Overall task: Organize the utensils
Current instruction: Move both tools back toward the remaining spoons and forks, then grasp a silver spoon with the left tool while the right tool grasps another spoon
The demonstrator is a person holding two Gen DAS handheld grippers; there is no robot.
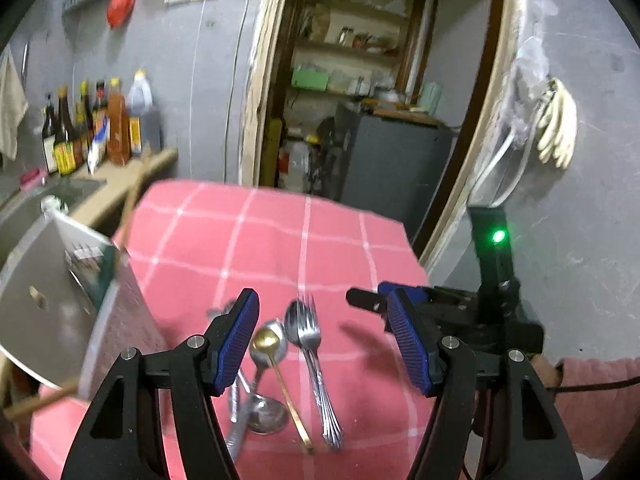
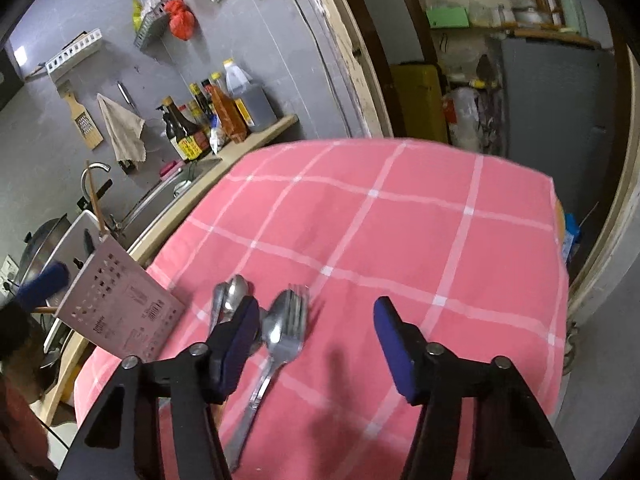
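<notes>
Several utensils in a loose pile on the pink checked cloth, both grippers hovering with nothing held.

Going left to right: your left gripper stands wide and empty over the pile; the gold spoon lies bowl far, handle running near and right; the fork rests on a steel spoon, tines far, long axis near-to-far. Your right gripper is released too, the fork between its pads but unpinched. Straddle one handle crosswise, low, and close on that piece alone.
</notes>
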